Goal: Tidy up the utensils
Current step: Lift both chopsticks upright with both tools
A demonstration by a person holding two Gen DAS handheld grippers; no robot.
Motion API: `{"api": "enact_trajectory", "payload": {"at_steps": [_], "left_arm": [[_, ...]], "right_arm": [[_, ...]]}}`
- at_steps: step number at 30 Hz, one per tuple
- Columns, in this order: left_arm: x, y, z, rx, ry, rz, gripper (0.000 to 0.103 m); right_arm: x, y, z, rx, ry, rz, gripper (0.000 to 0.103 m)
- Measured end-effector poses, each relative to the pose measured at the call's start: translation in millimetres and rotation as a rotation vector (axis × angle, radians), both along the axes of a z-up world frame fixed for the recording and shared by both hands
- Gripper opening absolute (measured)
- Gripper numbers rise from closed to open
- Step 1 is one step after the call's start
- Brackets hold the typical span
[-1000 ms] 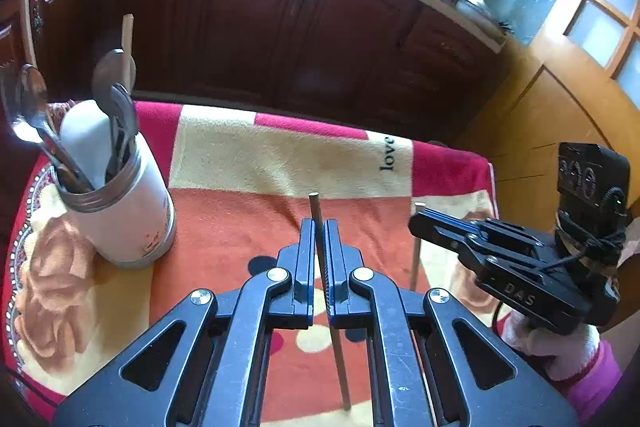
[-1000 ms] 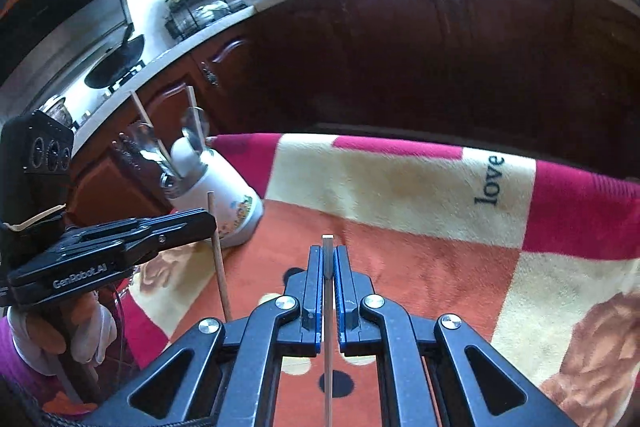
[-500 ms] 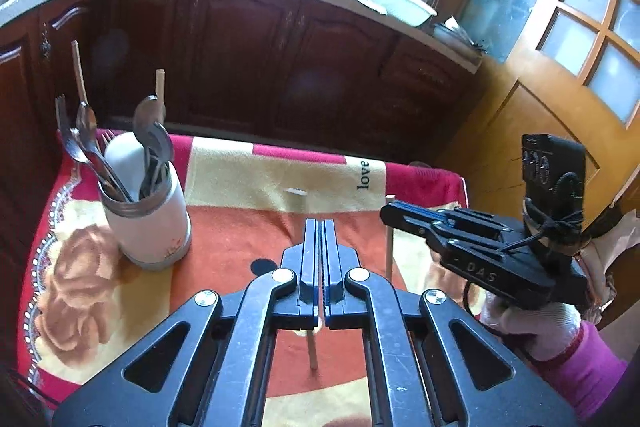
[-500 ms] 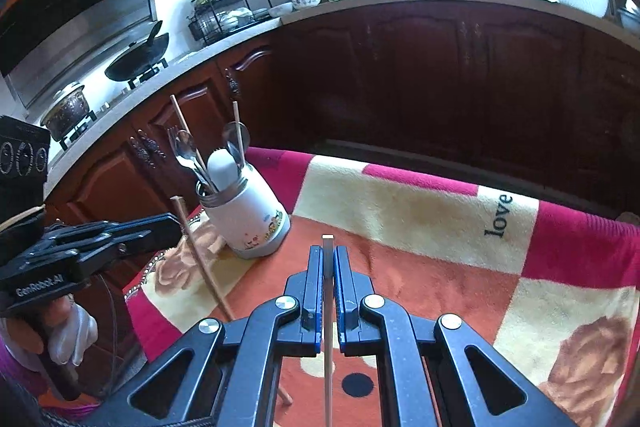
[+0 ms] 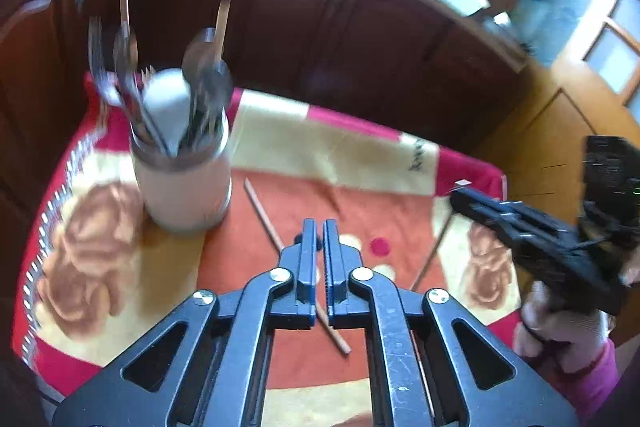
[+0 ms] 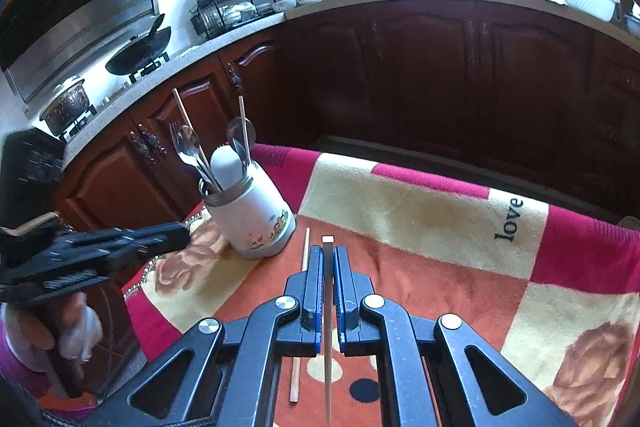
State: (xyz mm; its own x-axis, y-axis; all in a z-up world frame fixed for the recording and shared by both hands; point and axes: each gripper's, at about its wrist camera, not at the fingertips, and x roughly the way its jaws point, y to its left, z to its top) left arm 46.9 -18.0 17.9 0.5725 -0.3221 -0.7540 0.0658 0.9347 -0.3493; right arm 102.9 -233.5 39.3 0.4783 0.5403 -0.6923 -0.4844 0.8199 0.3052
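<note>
Nearest the right wrist camera, the black right gripper with blue pads (image 6: 328, 267) is clamping a thin pale wooden chopstick (image 6: 327, 327), its squared tip sticking up just past the fingertips. Nearest the left wrist camera, the black left gripper (image 5: 316, 247) is opening its jaws, a narrow gap showing and nothing pressed between them; under it a second wooden chopstick (image 5: 262, 213) is lying flat and slantwise on the red, cream and orange flowered blanket (image 5: 352, 151) covering the table. Just beyond that loose chopstick's far end a white cylindrical utensil holder with a metal rim (image 6: 256, 215) is standing upright on the blanket, holding metal spoons, a fork, a white spoon and two upright chopsticks. Behind the table, dark wooden kitchen cabinets (image 6: 420, 75) are running under a pale countertop.
</note>
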Motion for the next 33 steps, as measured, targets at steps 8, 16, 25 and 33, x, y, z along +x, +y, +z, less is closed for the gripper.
{"api": "enact_trajectory", "payload": {"at_steps": [8, 16, 25, 33], "left_arm": [[51, -26, -78, 0.082, 0.146, 0.104, 0.037], [102, -39, -128, 0.218, 0.274, 0.192, 0.037], [99, -44, -132, 0.099, 0.243, 0.073, 0.005], [47, -25, -60, -0.006, 0.067, -0.02, 0.004]], "right_arm": [[6, -15, -6, 0.011, 0.019, -0.013, 0.004], [9, -50, -9, 0.04, 0.034, -0.051, 0.004], [15, -63, -13, 0.067, 0.046, -0.072, 0.005], [7, -52, 7, 0.07, -0.001, -0.056, 0.005]]}}
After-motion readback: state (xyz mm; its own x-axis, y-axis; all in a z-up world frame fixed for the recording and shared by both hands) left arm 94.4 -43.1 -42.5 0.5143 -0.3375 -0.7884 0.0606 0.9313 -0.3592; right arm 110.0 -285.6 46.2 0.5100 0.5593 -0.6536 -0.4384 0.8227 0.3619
